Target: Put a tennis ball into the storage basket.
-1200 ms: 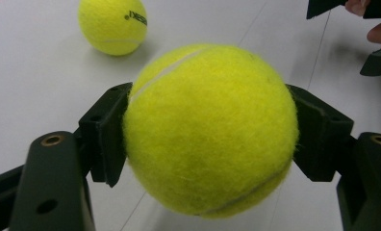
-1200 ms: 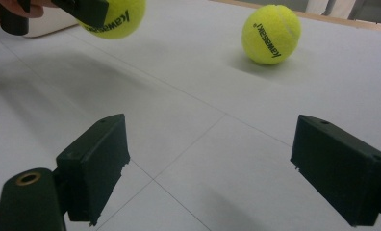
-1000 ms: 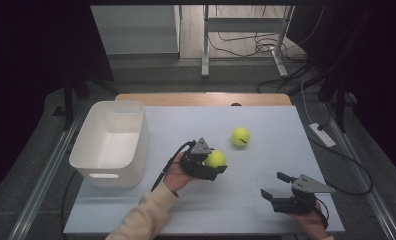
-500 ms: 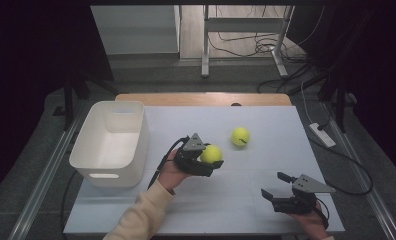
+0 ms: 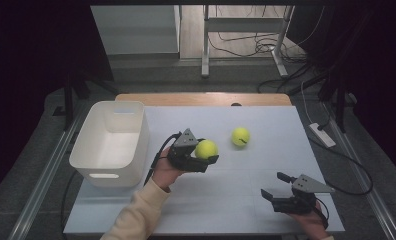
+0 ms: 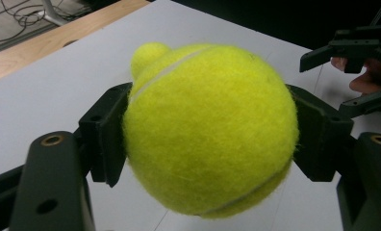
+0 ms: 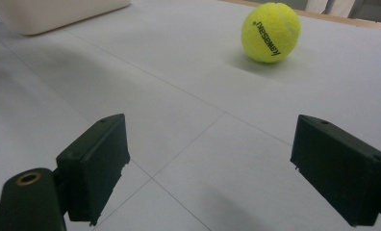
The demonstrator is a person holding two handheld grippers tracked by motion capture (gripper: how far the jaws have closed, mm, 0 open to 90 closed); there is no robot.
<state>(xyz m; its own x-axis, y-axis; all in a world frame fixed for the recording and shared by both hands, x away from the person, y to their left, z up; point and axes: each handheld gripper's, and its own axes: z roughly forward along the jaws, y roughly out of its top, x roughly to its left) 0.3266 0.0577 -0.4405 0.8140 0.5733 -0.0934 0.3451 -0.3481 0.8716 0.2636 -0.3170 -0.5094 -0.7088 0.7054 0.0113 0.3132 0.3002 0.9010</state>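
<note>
Leftmost, a white bin (image 5: 111, 142) sits on the bench (image 5: 246, 200). Beside it, the left gripper (image 5: 206, 155) clamps a tennis ball (image 5: 206, 149) above the bench. A second ball (image 5: 240, 136) lies just beyond. Farthest right, the right gripper (image 5: 273, 186) gapes wide, holding nothing.

A pale grey table (image 5: 226, 200) with a wooden strip along its far edge carries a white plastic bin (image 5: 111, 145) at its left side and one yellow tennis ball (image 5: 240, 136) lying right of the middle, well apart from the bin
</note>
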